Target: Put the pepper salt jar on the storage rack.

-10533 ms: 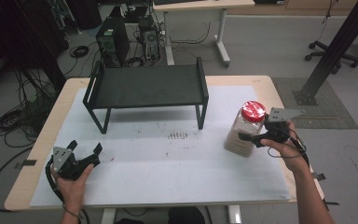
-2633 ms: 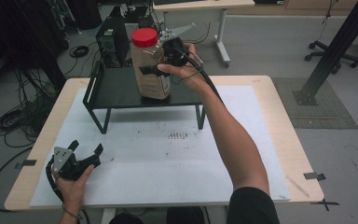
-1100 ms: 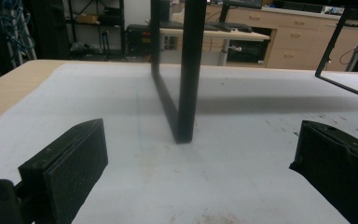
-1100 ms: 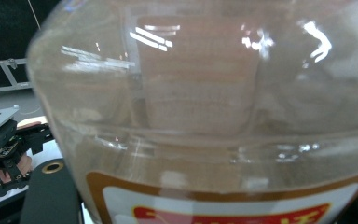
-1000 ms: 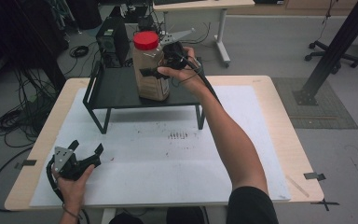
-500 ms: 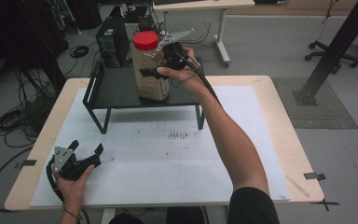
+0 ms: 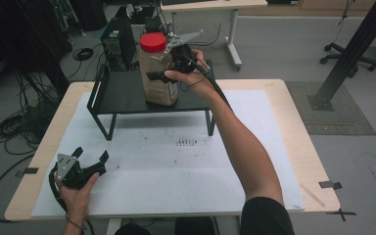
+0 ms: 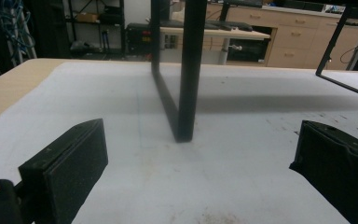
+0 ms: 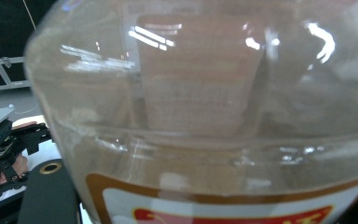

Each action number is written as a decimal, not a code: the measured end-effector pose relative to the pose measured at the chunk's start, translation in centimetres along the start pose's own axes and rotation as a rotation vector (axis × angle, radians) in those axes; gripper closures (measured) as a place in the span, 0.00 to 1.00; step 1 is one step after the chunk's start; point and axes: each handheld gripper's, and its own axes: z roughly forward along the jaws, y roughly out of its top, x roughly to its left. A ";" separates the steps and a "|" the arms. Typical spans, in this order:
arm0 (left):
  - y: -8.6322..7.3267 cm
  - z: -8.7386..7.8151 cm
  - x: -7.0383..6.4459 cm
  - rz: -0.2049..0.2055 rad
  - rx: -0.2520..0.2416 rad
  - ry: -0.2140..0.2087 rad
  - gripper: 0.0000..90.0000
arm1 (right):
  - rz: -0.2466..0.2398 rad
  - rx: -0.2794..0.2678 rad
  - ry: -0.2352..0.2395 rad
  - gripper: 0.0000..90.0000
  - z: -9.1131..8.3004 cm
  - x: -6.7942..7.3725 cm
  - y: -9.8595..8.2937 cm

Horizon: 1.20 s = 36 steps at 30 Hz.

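Observation:
A clear jar [image 7: 159,73] with a red lid and tan contents stands upright on the black metal rack [image 7: 122,95] at the back of the table. My right gripper [image 7: 162,68] is shut on the jar's upper body, one finger [image 7: 154,76] across its front. In the right gripper view the jar [image 9: 214,116] is pressed close to the camera, with one black jaw at the lower left. My left gripper [image 7: 90,155] rests open on the white mat near the front left corner. Nothing lies between its wide-apart pads [image 8: 65,172], which face a rack leg [image 8: 186,93].
A white mat [image 7: 186,166] covers most of the wooden table [image 7: 293,112]. Computer gear and cables [image 7: 120,41] sit on the floor behind the rack. A second table [image 7: 215,7] stands farther back, and a black pole [image 7: 347,54] rises at the right.
The jar went from the table's right side up onto the rack, carried by my right gripper. Over the last second it has barely moved. The left gripper stayed put.

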 end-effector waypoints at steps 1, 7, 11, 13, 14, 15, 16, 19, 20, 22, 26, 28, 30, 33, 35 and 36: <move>0.0 0.0 0.0 0.000 0.000 0.000 0.03 | -0.001 0.001 0.003 0.26 0.0 -0.1 0.0; 0.0 0.0 0.0 0.000 0.000 0.001 0.03 | 0.002 0.001 0.004 0.26 0.0 -0.1 0.0; 0.0 0.0 0.0 0.001 0.000 0.002 0.03 | 0.002 0.004 0.002 0.26 0.0 -0.1 0.0; 0.0 0.0 0.0 0.001 0.000 0.001 0.03 | 0.002 0.005 0.000 0.25 0.0 0.0 0.0; 0.0 0.0 0.0 0.001 0.000 0.001 0.03 | 0.000 0.014 -0.010 0.21 0.0 0.0 0.0; 0.0 0.0 0.0 0.001 0.000 0.001 0.03 | -0.001 0.022 -0.020 0.19 0.0 0.0 0.0; 0.0 0.0 0.0 0.000 0.000 0.002 0.03 | -0.001 0.022 -0.020 0.19 0.0 0.0 0.0; 0.0 0.0 0.0 0.000 0.000 0.002 0.03 | 0.009 0.019 -0.027 0.15 -0.3 0.0 0.0; 0.0 0.0 0.0 0.000 0.000 0.002 0.03 | 0.010 0.017 -0.027 0.14 -0.4 0.0 0.0; 0.0 0.0 0.0 0.001 0.001 0.001 0.03 | 0.011 0.016 -0.026 0.13 -0.5 0.1 0.0; 0.0 0.0 0.0 -0.001 0.000 0.001 0.03 | 0.019 0.025 -0.041 0.09 -1.1 0.2 0.1; 0.0 0.0 0.0 -0.004 -0.002 0.001 0.03 | 0.013 0.032 -0.048 0.07 -1.4 0.3 0.1; 0.0 0.0 0.0 -0.005 -0.002 0.000 0.03 | 0.008 0.042 -0.053 0.07 -1.6 0.4 0.2; 0.0 0.0 0.0 -0.008 -0.005 0.000 0.03 | 0.009 0.047 -0.059 0.06 -1.9 0.5 0.3; 0.0 0.0 0.0 -0.009 -0.005 0.000 0.03 | 0.008 0.054 -0.070 0.06 -2.4 0.6 0.3; 0.0 0.0 0.0 -0.005 -0.001 0.000 0.03 | 0.006 0.057 -0.073 0.06 -2.6 0.6 0.4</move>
